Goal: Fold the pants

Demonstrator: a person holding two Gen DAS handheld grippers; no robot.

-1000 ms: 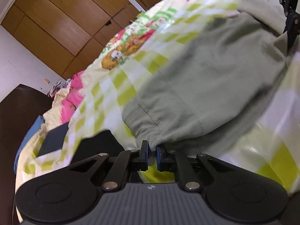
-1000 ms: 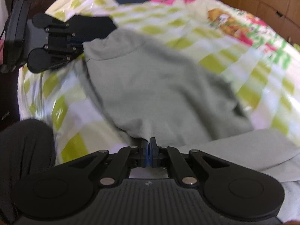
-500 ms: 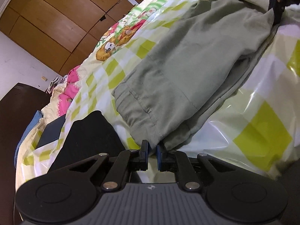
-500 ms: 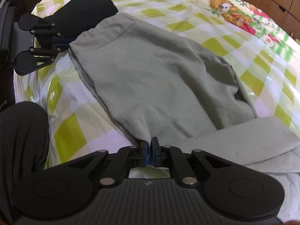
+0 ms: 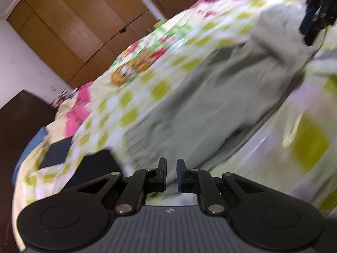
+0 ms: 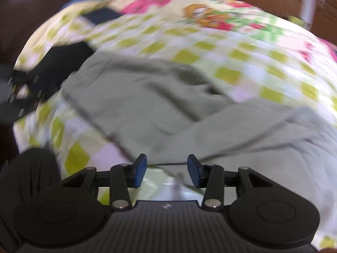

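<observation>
Wooden wardrobe doors fill the far left of the left wrist view, behind a bed covered with a glossy checked sheet in green, white and pink. The whole picture is blurred. Grey-green pants lie across the sheet, running from just ahead of the left gripper up toward the far right corner, where the right gripper shows as a dark shape with one blue pad. The left gripper's jaws stand a narrow gap apart, and blurred grey cloth sits in and behind that gap; whether the pads pinch it cannot be told. A dark folded cloth lies on the sheet near left, and a dark wooden bed end stands at the left edge.

From the right wrist, the same checked sheet spreads across the far half, with the pants spread over the middle and reaching the near right edge. The right gripper has its jaws opening; the blue pads stand well apart and press on nothing, with the pants' edge lying beyond and beneath them. The left gripper is a dark blur at the left edge, by the far-left end of the pants. Another dark cloth lies beside it.
</observation>
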